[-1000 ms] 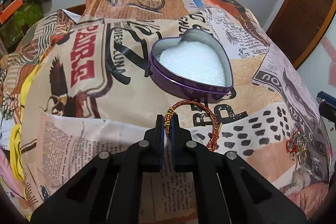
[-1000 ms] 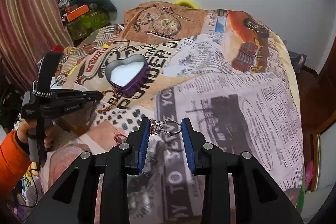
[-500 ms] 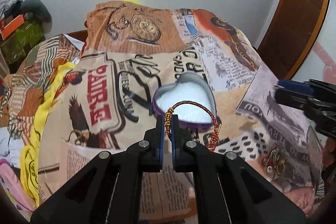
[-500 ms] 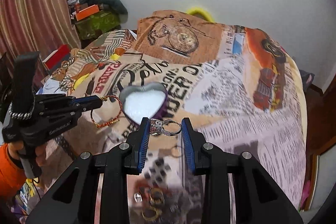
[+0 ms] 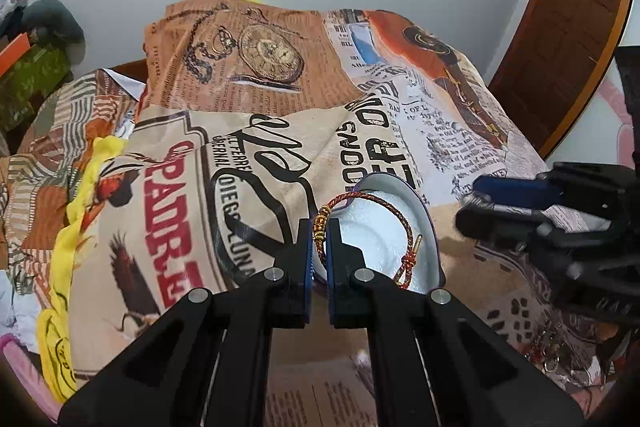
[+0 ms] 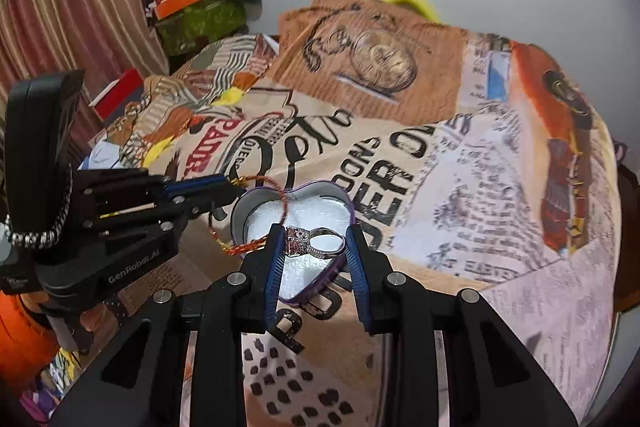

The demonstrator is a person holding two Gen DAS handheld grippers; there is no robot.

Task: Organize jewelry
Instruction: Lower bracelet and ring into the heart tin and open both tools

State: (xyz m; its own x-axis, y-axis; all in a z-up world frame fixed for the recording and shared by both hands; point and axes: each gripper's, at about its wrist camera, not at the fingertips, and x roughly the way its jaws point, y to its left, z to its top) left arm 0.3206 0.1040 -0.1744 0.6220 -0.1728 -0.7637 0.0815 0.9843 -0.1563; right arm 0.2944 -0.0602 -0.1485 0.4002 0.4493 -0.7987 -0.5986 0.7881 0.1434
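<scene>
A purple heart-shaped tin (image 5: 432, 227) with white foam inside sits on the printed bedspread (image 5: 240, 131); it also shows in the right wrist view (image 6: 352, 207). My left gripper (image 5: 319, 227) is shut on a red and gold cord bracelet (image 5: 400, 211) and holds it above the tin; both show from the side in the right wrist view (image 6: 236, 187), bracelet (image 6: 280, 195). My right gripper (image 6: 314, 241) is shut on a silver ring (image 6: 316, 239) with stones, held just above the tin's foam. The right gripper also shows in the left wrist view (image 5: 476, 199).
More jewelry (image 5: 550, 355) lies on the bedspread at the lower right of the left wrist view. A yellow cloth (image 5: 72, 227) runs along the bed's left edge. Boxes and clutter (image 6: 192, 7) stand by a striped curtain at the back left. A wooden door (image 5: 568, 27) is at the right.
Both grippers have moved over the heart tin, the left one carrying the bracelet up and forward, the right one carrying the ring leftward. Both stay shut on their pieces.
</scene>
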